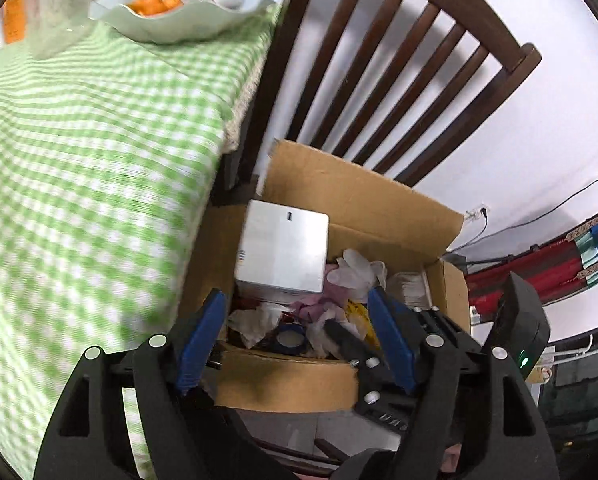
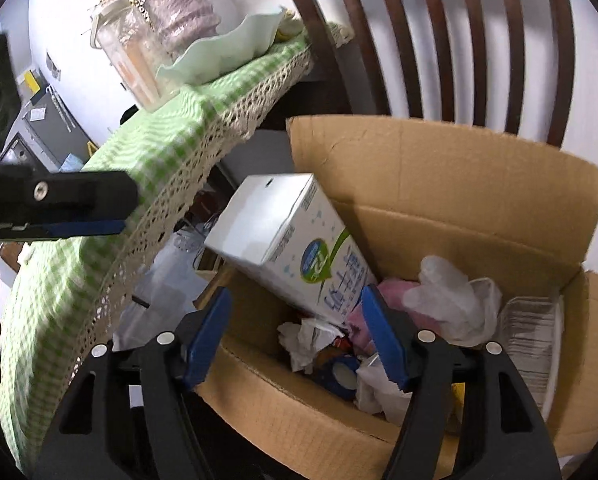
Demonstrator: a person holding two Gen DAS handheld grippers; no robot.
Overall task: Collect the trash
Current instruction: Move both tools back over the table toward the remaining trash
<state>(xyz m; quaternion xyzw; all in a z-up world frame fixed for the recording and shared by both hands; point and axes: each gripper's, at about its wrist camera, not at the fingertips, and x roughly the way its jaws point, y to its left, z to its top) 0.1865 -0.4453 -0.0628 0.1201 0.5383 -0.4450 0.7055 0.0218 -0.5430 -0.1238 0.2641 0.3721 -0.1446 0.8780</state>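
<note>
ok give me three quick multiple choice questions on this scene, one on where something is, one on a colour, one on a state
1. Where is the white carton?
A. on the table
B. in the cardboard box, leaning on its side wall
C. on the floor

2. What colour is the checked tablecloth?
A. green and white
B. red and white
C. plain blue

3. What state is the right claw in?
A. shut on the carton
B. shut on a tissue
C. open, holding nothing

Answers: B, the carton rests tilted inside the box among the trash; A, green and white squares show in both views; C, its blue pads stand apart with nothing clamped between them.
</note>
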